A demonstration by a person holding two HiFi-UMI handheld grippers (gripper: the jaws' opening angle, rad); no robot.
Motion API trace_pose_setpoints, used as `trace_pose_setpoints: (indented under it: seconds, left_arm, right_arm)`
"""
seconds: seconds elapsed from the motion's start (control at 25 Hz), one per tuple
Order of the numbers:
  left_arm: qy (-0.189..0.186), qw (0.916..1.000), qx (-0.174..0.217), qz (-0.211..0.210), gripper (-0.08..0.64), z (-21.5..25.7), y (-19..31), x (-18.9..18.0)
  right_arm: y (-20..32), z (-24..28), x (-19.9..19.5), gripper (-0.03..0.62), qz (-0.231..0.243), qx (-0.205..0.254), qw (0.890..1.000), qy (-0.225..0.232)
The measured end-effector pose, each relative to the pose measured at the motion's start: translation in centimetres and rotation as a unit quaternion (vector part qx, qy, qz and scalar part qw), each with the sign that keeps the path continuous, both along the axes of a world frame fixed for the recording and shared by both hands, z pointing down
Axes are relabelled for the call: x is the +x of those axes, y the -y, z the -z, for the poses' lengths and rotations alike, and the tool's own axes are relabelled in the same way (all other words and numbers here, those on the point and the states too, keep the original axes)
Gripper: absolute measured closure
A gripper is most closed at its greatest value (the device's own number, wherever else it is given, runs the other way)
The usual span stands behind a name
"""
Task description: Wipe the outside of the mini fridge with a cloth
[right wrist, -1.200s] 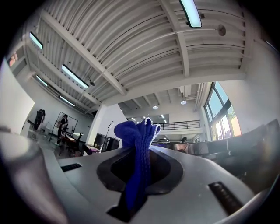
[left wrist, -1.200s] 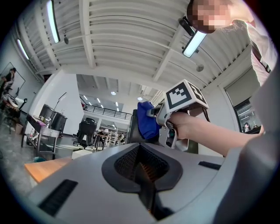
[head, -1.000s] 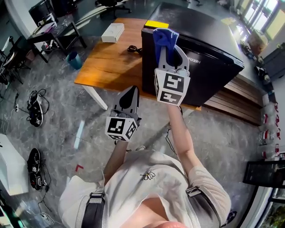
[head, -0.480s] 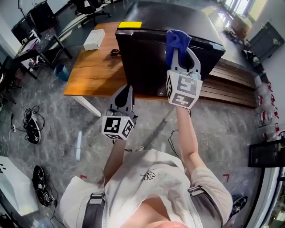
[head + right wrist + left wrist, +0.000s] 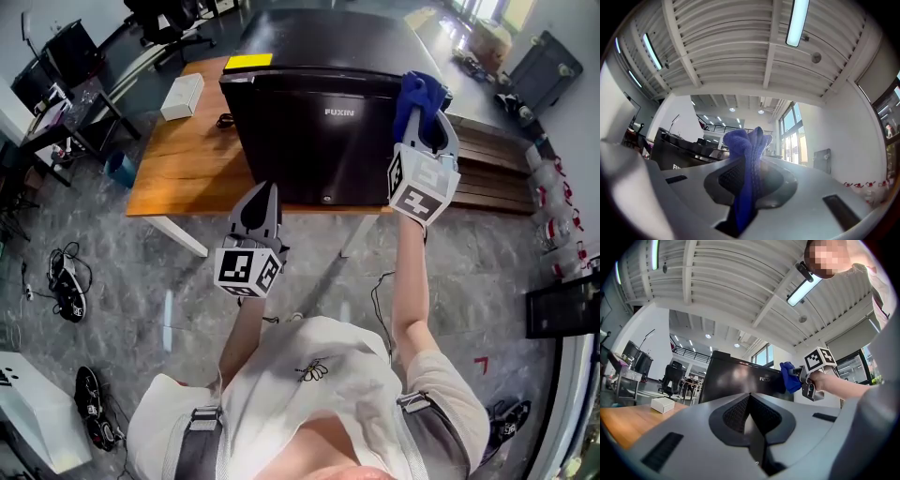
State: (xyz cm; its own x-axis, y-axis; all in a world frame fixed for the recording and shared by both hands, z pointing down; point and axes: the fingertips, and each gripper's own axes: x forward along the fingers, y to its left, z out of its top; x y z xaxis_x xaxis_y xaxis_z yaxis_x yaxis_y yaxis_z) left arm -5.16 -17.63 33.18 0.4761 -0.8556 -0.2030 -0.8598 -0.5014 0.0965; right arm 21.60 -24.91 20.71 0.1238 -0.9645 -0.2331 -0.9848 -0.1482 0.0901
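Cloth (image 5: 745, 150) is clamped in right gripper (image 5: 425, 111), at mini fridge (image 5: 319, 131) upper corner. Left gripper (image 5: 750, 401), jaws together and empty, points at its door.

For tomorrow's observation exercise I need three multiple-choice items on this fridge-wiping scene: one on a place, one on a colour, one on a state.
1. Where does the mini fridge stand?
A on the floor; B on the wooden table; C on a chair.

2. What colour is the cloth?
A blue; B yellow; C white.

3. How is the left gripper?
A shut on the cloth; B wide open; C shut, holding nothing.

Answers:
1 B: in the head view its base rests on the tabletop.
2 A: a blue fold sticks out of the jaws of the right gripper.
3 C: the left gripper view shows the jaws together with nothing between them.
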Motion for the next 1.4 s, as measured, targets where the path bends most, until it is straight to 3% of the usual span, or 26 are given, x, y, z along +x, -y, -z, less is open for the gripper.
trace_pose_setpoints:
  seconds: [0.24,1.12,1.4]
  left_arm:
    - [-0.001,1.0,0.0,0.0,0.555,0.0,0.1,0.0]
    - [0.005,0.9999,-0.01,0.009,0.555,-0.9,0.2,-1.1]
    - [0.006,0.9998,-0.014,0.014,0.555,-1.1,0.5,-1.3]
  right_arm:
    - [-0.3,0.0,1.5,0.531,-0.015,0.0,1.0,-0.016]
    - [0.1,-1.2,9.2,0.531,-0.095,-0.009,0.995,0.02]
    - [-1.1,-1.1,8.8,0.531,-0.083,0.01,0.996,0.026]
